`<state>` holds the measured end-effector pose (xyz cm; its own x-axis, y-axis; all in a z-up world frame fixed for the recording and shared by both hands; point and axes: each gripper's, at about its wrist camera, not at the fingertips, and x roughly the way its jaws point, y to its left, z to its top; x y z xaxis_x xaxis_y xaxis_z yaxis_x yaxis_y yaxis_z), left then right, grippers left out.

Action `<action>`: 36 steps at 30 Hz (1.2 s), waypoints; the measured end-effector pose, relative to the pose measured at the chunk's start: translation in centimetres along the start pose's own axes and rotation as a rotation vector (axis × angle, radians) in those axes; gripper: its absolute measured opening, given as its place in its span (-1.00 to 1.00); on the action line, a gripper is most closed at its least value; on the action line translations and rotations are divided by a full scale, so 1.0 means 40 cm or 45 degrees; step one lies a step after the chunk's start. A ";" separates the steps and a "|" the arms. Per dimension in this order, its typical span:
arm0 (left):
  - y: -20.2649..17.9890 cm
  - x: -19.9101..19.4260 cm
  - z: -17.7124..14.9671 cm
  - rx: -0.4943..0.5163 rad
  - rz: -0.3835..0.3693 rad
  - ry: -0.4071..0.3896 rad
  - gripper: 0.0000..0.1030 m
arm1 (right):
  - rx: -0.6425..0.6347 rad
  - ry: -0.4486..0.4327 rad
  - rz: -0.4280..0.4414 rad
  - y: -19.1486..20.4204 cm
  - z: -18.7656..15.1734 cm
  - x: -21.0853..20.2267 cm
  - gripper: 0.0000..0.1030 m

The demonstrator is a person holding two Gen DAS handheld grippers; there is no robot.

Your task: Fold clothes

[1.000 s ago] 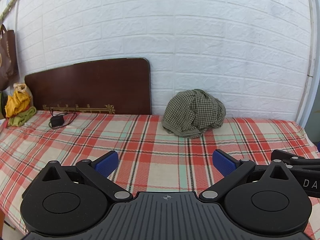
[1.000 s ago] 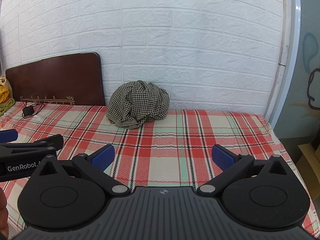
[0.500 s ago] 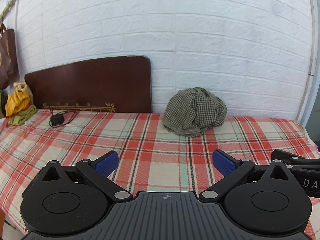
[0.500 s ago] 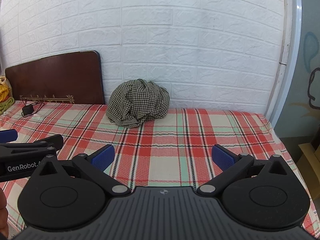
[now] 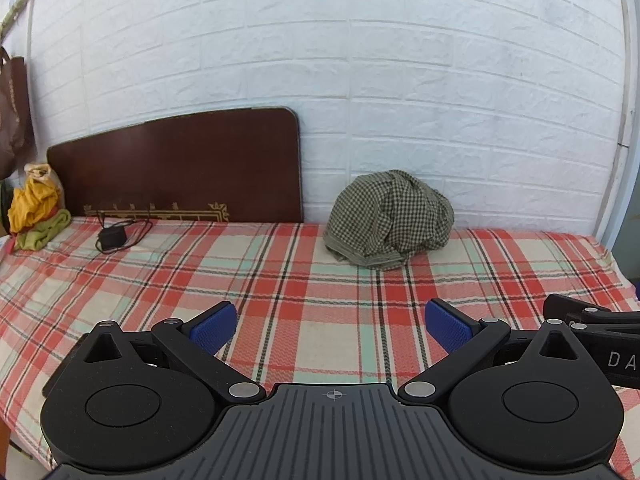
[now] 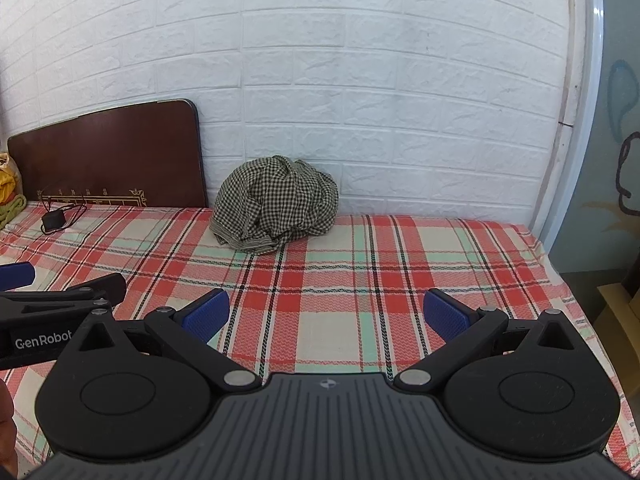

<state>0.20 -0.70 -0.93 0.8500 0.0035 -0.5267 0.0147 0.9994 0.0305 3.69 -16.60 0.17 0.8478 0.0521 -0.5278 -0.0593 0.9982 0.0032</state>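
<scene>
**Left wrist view: checked shirt bunched at the wall, both grippers empty**

Left wrist view puts the left gripper (image 5: 330, 326) low over the plaid bedsheet (image 5: 280, 280), blue pads spread wide with only sheet between them. Same story from the right wrist: right gripper (image 6: 326, 314) hovering beside it, fingers wide apart, holding nothing.

Green-checked garment (image 5: 390, 218) sitting crumpled in a mound at the far side of the bed, pushed up against the white brick wall (image 5: 400, 60), just right of the dark wooden board (image 5: 180, 168). Definitely not folded as it lies, more like a ball. Well apart from both grippers.

Probably held level and side by side like this because a floppy piece of cloth needs two grab points, and wide-spread fingers suit a pinch on a hem or collar. Lots of bare sheet up front, handy as a flat spot for laying it out.

Charger with cable (image 5: 114, 238) and a yellow-green cloth pile (image 5: 34, 216) off at the left, away from the garment.
</scene>
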 end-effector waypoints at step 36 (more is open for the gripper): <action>0.004 0.562 0.153 -0.001 -0.024 0.150 1.00 | 0.047 -0.010 0.178 -0.062 0.189 0.547 0.99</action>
<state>22.53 -0.68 -7.57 0.7817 -0.0113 -0.6236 0.0295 0.9994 0.0190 26.37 -17.70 -4.98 0.8365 0.1908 -0.5136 -0.1578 0.9816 0.1078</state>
